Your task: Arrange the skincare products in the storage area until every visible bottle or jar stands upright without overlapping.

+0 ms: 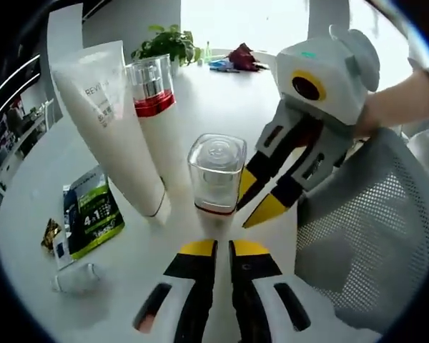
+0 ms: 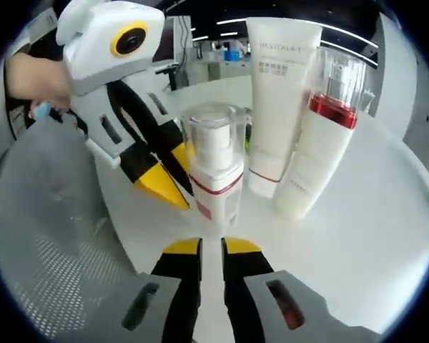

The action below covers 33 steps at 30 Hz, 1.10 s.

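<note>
Three products stand upright and close together on the round white table (image 1: pixel 222 100). A tall white tube (image 1: pixel 114 128) (image 2: pixel 279 93) rests on its cap. A white bottle with a red band and clear cap (image 1: pixel 154 107) (image 2: pixel 322 143) stands against it. A short pump bottle under a clear square cap (image 1: pixel 216 171) (image 2: pixel 214 164) is nearest. My left gripper (image 1: pixel 223 249) (image 2: pixel 173 179) is shut and holds nothing, just short of the short bottle. My right gripper (image 2: pixel 211 246) (image 1: pixel 256 202) is also shut and holds nothing, its tips beside that bottle.
A green sachet (image 1: pixel 93 214), a small wrapped sweet (image 1: pixel 50 234) and a small clear item (image 1: pixel 75 279) lie on the table. A grey mesh chair (image 1: pixel 372 236) (image 2: pixel 50 236) stands at the table edge. A potted plant (image 1: pixel 168 43) sits at the far side.
</note>
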Each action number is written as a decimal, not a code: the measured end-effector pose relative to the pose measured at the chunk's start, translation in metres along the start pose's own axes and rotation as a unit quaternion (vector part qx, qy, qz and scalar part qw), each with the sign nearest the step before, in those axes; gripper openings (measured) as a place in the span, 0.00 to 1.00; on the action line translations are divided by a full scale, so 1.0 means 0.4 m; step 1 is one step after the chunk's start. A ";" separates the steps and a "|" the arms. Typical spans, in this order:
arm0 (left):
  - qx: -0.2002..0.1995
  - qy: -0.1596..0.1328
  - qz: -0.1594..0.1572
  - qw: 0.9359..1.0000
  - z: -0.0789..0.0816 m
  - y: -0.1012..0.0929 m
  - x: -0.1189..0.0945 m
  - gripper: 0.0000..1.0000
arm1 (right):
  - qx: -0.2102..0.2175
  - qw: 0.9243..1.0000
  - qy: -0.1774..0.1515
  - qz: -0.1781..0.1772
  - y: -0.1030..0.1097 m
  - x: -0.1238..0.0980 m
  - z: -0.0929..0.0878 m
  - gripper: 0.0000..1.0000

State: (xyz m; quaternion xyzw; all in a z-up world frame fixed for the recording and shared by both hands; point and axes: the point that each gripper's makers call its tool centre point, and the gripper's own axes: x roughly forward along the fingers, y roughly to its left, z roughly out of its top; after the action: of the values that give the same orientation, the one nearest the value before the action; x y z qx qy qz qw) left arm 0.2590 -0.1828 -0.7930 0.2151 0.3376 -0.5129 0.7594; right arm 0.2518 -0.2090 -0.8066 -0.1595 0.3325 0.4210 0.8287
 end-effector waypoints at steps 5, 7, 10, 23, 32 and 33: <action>-0.002 0.003 0.002 1.000 -0.001 0.014 0.011 0.06 | 0.002 1.000 0.000 -0.003 -0.017 0.006 -0.001 0.09; -0.001 0.005 0.001 1.000 0.000 0.016 0.014 0.05 | 0.004 1.000 -0.001 -0.004 -0.021 0.010 -0.001 0.08; -0.002 0.006 0.003 1.000 0.002 0.031 0.020 0.02 | 0.005 1.000 -0.001 -0.003 -0.026 0.016 0.002 0.08; -0.006 -0.001 0.012 1.000 0.019 0.082 0.043 0.03 | 0.006 1.000 -0.002 -0.017 -0.083 0.042 0.017 0.08; 0.002 0.000 0.013 1.000 0.024 0.105 0.055 0.04 | 0.006 1.000 0.000 -0.023 -0.104 0.048 0.023 0.07; 0.000 0.000 0.014 1.000 0.024 0.110 0.056 0.04 | 0.007 1.000 0.000 -0.024 -0.103 0.047 0.024 0.07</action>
State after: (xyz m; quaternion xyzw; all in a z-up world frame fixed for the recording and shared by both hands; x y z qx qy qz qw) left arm 0.3081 -0.1867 -0.8038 0.2196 0.3342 -0.5021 0.7668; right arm 0.2969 -0.2171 -0.8132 -0.1614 0.3317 0.3989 0.8395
